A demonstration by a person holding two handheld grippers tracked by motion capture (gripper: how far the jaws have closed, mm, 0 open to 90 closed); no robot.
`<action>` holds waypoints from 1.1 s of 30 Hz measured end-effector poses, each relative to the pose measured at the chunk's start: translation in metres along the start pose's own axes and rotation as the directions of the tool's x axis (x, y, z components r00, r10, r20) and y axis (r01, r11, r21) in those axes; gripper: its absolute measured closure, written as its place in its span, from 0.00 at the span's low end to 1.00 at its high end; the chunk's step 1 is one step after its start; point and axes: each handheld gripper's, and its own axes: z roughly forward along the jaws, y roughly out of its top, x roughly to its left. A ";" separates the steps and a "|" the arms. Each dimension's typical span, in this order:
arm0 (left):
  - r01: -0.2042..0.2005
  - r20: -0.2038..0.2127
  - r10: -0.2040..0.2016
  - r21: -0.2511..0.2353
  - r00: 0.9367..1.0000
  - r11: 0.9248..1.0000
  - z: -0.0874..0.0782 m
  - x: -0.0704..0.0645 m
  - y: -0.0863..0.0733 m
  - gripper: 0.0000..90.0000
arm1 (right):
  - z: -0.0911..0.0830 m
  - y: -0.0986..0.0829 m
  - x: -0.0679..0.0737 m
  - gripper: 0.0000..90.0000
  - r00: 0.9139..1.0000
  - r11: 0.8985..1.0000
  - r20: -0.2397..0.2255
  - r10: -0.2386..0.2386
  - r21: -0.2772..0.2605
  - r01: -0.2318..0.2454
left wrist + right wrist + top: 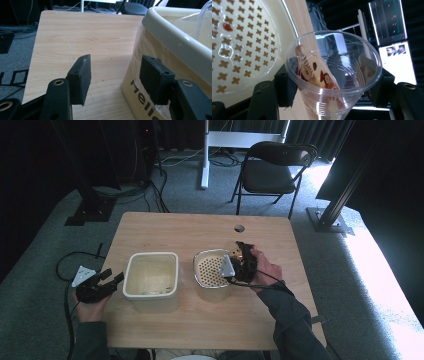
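My right gripper (334, 86) is shut on a clear plastic cup (332, 62), tipped on its side, with several red and white pieces lying inside it. In the high view the right gripper (243, 259) holds this cup (234, 250) at the right rim of a white perforated strainer bowl (212, 268). One red piece (227, 27) rests on the strainer's cross-holed floor (239, 45). My left gripper (114, 276) stands open at the table's left edge, beside a cream rectangular tub (150, 280). Its jaws (116, 63) hold nothing, and the right pad is close against the tub's wall (140, 47).
The wooden table (200, 227) has a small round hole (239, 228) near its far edge. A black folding chair (272, 170) and a white stand leg (204, 155) are on the carpet beyond. Cables trail on the floor at the left.
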 end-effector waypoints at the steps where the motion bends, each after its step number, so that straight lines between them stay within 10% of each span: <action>1: 0.000 0.000 0.000 0.000 1.000 1.000 0.000 0.000 0.000 0.48 | 0.000 0.002 0.002 0.39 0.999 1.000 0.008 -0.031 0.001 0.031; 5: 0.002 -0.002 -0.002 -0.001 1.000 1.000 0.000 0.000 0.000 0.48 | 0.002 0.008 0.009 0.39 0.988 0.989 0.048 -0.147 0.033 0.145; 11: -0.002 -0.001 0.002 0.000 1.000 1.000 0.000 -0.001 0.000 0.48 | 0.001 0.017 0.018 0.39 0.939 0.944 0.109 -0.328 0.078 0.321; 22: 0.000 0.001 0.000 -0.001 1.000 1.000 0.000 0.000 0.000 0.48 | 0.000 0.020 0.023 0.40 0.865 0.881 0.172 -0.472 0.134 0.454; 30: -0.003 0.003 0.003 0.005 1.000 1.000 0.002 0.000 -0.001 0.48 | -0.001 0.020 0.030 0.40 0.832 0.851 0.181 -0.525 0.136 0.507; 33: -0.002 0.003 0.002 0.002 1.000 1.000 0.001 -0.001 -0.001 0.48 | 0.003 0.017 0.026 0.40 0.832 0.851 0.183 -0.523 0.157 0.501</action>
